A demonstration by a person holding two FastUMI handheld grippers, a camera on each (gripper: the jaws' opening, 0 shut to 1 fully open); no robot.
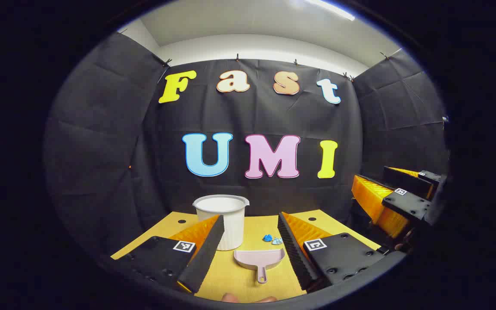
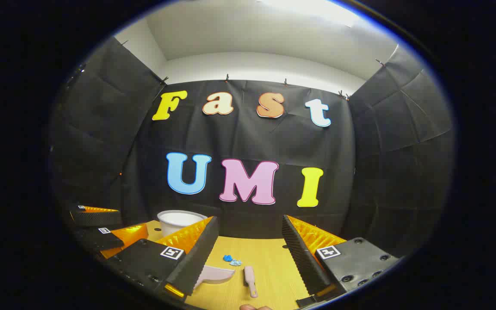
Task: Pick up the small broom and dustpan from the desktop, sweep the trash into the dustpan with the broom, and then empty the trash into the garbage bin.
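Both my left gripper (image 1: 248, 247) and right gripper (image 2: 248, 254) gape wide, holding nothing. The pale pink plastic dustpan (image 1: 259, 259) lies before the white ribbed plastic bin (image 1: 226, 221); crumpled blue trash (image 1: 272, 239) and the small pink broom (image 2: 251, 279) lie beside that dustpan.

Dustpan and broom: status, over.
Left gripper open, right gripper open, both empty. Dustpan and broom lie on desk, untouched. Blue trash beside white bin. Nothing in the way.
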